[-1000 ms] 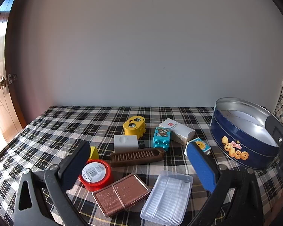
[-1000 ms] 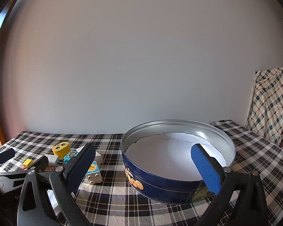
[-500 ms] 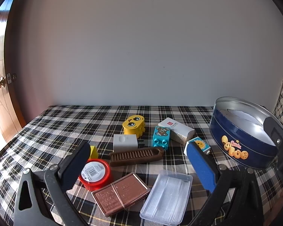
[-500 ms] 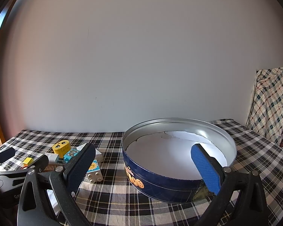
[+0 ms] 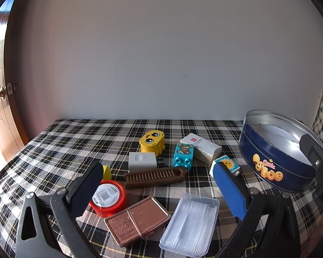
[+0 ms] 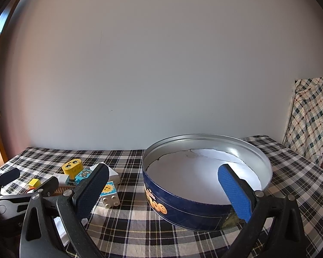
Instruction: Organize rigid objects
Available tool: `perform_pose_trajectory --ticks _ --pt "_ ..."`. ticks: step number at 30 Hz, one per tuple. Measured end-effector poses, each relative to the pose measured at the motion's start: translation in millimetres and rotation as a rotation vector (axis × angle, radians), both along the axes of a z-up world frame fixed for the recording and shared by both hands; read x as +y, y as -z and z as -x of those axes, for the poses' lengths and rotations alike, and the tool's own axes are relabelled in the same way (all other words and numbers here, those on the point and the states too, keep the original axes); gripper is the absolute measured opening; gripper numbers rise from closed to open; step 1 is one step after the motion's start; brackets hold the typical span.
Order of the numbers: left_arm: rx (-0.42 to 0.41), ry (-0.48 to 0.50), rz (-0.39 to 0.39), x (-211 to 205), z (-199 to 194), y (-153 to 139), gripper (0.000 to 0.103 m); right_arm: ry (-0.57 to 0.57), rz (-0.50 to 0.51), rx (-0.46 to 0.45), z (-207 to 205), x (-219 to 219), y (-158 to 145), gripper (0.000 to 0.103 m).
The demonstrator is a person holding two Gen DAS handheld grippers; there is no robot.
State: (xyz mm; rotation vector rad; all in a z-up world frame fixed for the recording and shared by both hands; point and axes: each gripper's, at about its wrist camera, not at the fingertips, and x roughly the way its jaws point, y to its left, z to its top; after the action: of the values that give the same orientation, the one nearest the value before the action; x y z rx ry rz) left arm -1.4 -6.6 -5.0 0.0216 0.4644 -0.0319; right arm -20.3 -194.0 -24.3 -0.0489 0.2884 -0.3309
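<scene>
Left gripper: held low over the near edge of the checked-cloth worktop, blue-padded fingers spread wide apart with nothing between them. In its own view the fingers frame the lower half of the frame; in the right wrist view the same gripper is seen at lower left.

Right gripper: fingers likewise wide apart and empty, raised in front of the round dark-blue cookie tin. Its right finger overlaps the tin's near rim in the picture; contact cannot be told.

Cookie tin: lidless, silver inside, with only a white paper liner seen on the bottom. Gold cookie pictures and a script name, too small to be read, are printed on the wall. In the left wrist view it is placed at centre right.

Loose items, centre to lower centre of the left wrist view:
- yellow toy block with cartoon eyes
- turquoise studded block with a bear picture
- white carton with a red logo, writing unreadable
- white block with a sun picture, nearest the tin
- white adapter-like block
- small yellow cube
- brown ribbed bar
- red round container with a barcode label
- brown embossed slab bound with a rubber band
- clear ribbed plastic tray, empty
</scene>
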Motion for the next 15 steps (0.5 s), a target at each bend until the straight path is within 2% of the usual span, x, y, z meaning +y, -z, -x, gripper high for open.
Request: perform_pose_trajectory --ticks 7,15 --pt "0.01 0.004 0.01 1 0 1 0.103 -0.014 -0.002 0.014 -2 1 1 0.102" --pt "0.148 -0.032 0.027 26 -4 12 0.103 -0.125 0.024 0.087 -9 15 7 0.102"
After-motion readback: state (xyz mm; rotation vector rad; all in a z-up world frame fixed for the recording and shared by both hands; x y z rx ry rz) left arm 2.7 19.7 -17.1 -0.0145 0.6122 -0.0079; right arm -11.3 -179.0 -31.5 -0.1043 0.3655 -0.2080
